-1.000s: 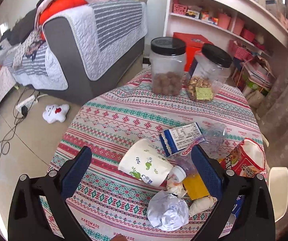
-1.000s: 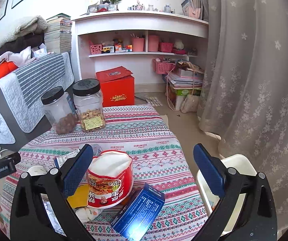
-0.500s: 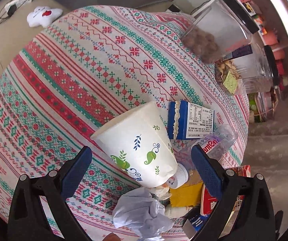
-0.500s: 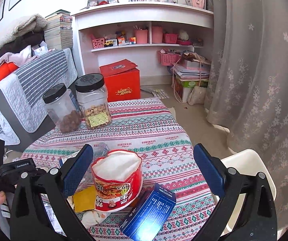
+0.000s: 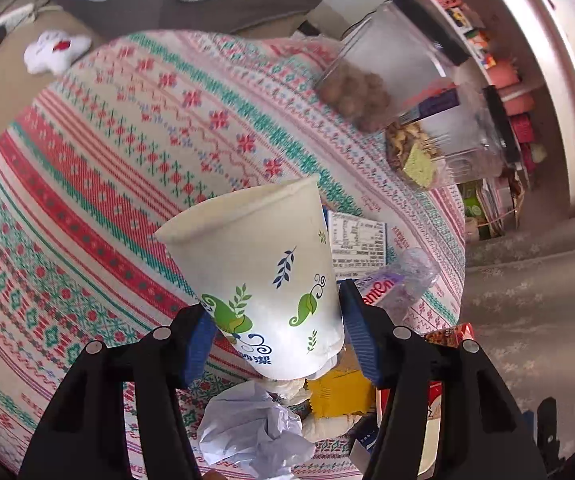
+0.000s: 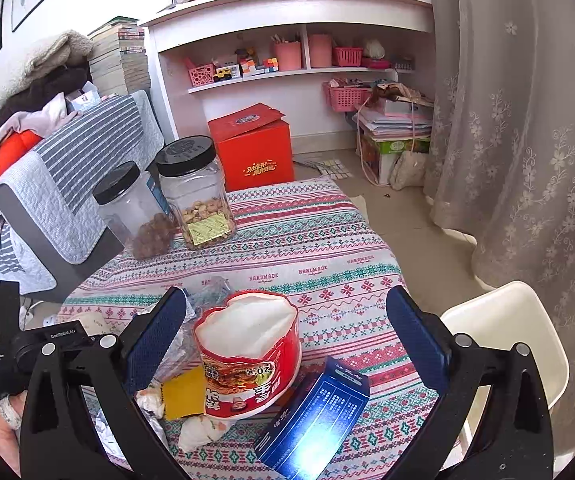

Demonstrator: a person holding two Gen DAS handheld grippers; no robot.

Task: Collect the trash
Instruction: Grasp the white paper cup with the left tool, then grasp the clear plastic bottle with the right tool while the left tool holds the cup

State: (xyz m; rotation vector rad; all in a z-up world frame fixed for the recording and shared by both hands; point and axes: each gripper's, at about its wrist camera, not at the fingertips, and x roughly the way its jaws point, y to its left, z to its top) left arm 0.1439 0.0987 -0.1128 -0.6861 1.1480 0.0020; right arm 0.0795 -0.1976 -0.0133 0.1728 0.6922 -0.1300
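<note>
Closing around a white paper cup (image 5: 263,280) with green leaves on it, the left hand-held gripper (image 5: 275,340) has its blue pads right by the cup's bottom end, one on each side. The cup lies on its side on the striped surface (image 5: 87,208). Just below it sits a crumpled white paper ball (image 5: 247,432) and a yellow wrapper (image 5: 339,396). Over on the right, the right hand-held gripper (image 6: 287,344) is wide open and holds nothing. Between its pads stands a red noodle cup (image 6: 251,356), not touched. A blue box (image 6: 315,416) leans beside the noodle cup. Two jars with black lids (image 6: 191,196) stand at the far side.
</note>
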